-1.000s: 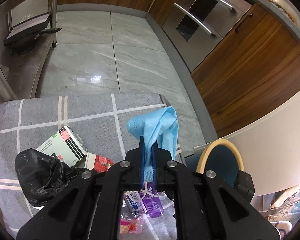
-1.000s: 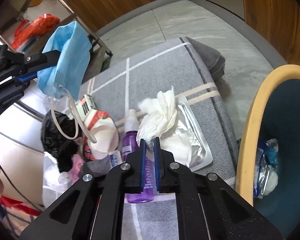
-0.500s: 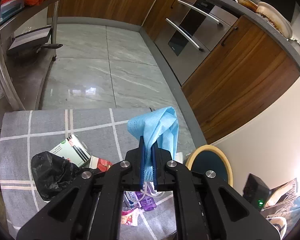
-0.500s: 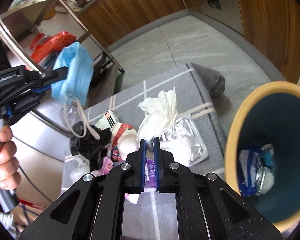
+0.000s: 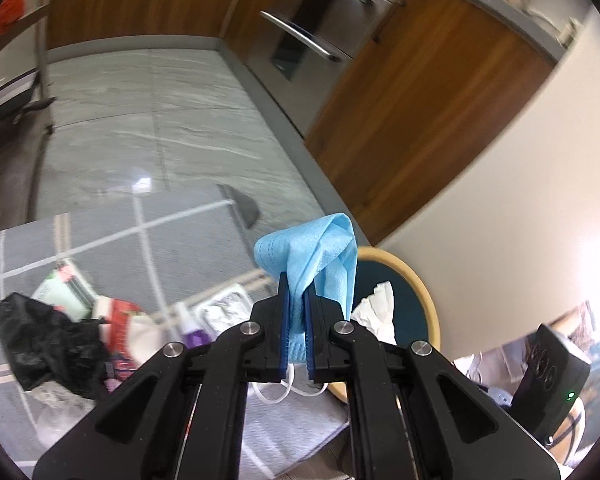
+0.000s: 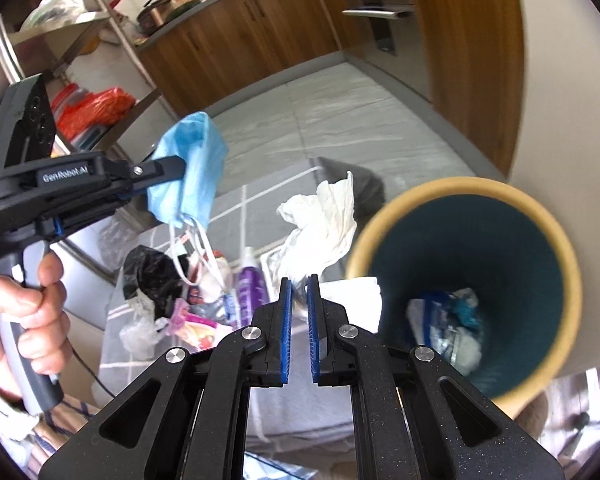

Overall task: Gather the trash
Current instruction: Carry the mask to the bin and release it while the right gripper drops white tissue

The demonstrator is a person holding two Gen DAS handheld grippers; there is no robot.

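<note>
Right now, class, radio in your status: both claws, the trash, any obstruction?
Left claw shut on crumpled blue face mask. Right claw shut on crumpled white tissue, beside round tan-rimmed teal bin. Nothing blocking the bin mouth.

face mask (image 5: 316, 256): matt cloth | floor (image 5: 140, 120): glossy stone | cabinets (image 5: 420, 92): smooth wood

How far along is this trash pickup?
Partly done: the bin already holds wrappers. In hand: the left gripper pinches a blue mask, the right gripper a tissue. Left: black bag, purple bottle, packets.
</note>
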